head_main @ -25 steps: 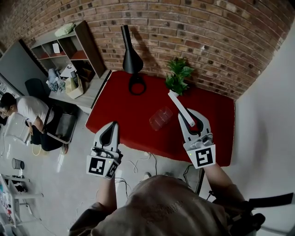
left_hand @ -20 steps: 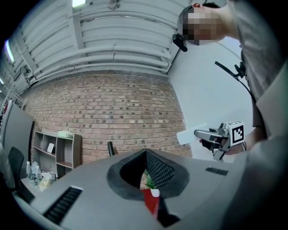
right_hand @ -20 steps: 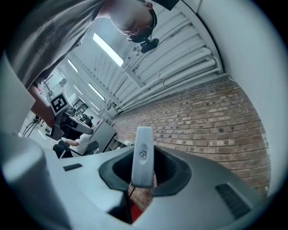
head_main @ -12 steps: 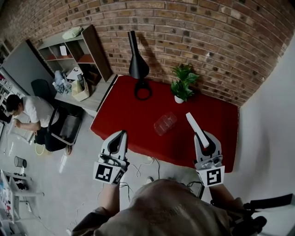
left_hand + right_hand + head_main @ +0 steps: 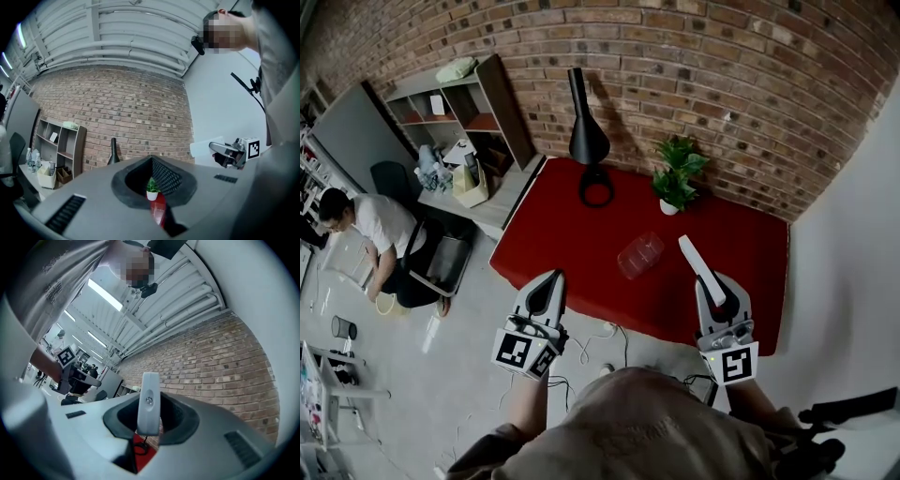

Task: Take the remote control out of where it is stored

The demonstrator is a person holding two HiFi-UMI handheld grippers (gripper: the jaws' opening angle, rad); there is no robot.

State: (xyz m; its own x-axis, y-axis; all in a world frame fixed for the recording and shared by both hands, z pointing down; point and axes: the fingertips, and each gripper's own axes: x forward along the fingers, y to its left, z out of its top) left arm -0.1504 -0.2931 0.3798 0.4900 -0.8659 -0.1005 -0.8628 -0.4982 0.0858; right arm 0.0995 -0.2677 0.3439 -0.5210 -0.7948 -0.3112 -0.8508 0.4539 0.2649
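My right tongs (image 5: 719,292) are pinching the white remote control (image 5: 697,264) by its lower end. It sticks up on a slant out of the jaws, over the right part of the red table (image 5: 562,239). My left tongs (image 5: 551,281) are pressed together, nothing in them, by the table's near edge. A clear container (image 5: 639,255) lies on the table, apart from both.

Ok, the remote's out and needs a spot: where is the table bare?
Bare: the left part of the table, from the lamp to the near edge, left of the clear box. The right end, beyond the plant, is also bare. It is crowded along the back, from lamp to plant.
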